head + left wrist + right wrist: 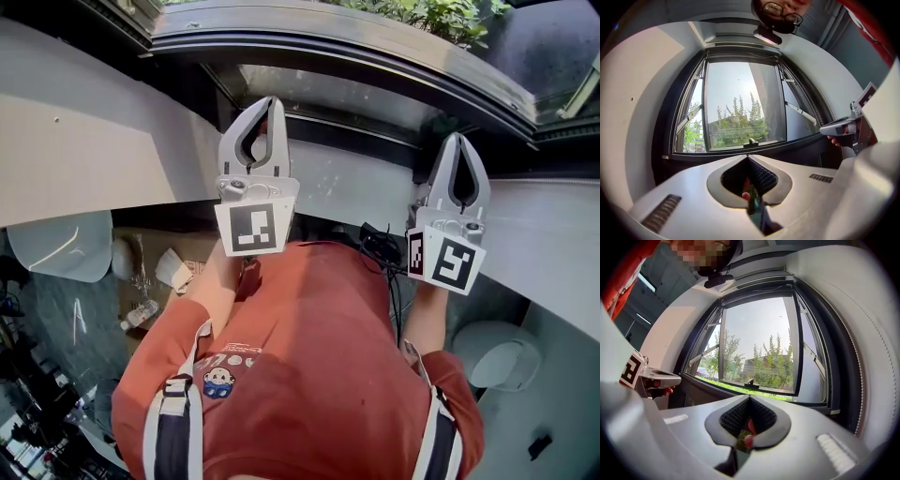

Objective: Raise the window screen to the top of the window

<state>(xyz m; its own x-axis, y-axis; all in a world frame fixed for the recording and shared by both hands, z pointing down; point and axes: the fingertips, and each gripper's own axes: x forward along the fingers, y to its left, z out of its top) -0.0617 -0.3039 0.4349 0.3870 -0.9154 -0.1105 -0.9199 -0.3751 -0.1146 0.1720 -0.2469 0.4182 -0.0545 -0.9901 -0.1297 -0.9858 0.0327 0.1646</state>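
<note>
We hold both grippers level in front of the window (740, 103), side by side and short of its lower frame. The left gripper (266, 105) has its jaws fully together with nothing between them, and the right gripper (457, 141) is the same.

We can make out no mesh of the window screen across the window. The trees beyond look sharp, and a dark bar (740, 47) runs along the window's top edge. That fits a screen already rolled up to the top, or a mesh too fine for these cameras with its bar lower down; we cannot tell which.

If the screen does travel, we judge it goes best with both grippers at equal height either side of the window's middle, so its bar stays level and does not jam in the side tracks.

The head view shows only the window's bottom frame, the pale sill (84, 159) below it and both grippers from behind. The gripper views show the window up to its top, its sash swung outward and a small handle (749, 381) at the sash's lower middle. Each also shows the other gripper beside the window
</note>
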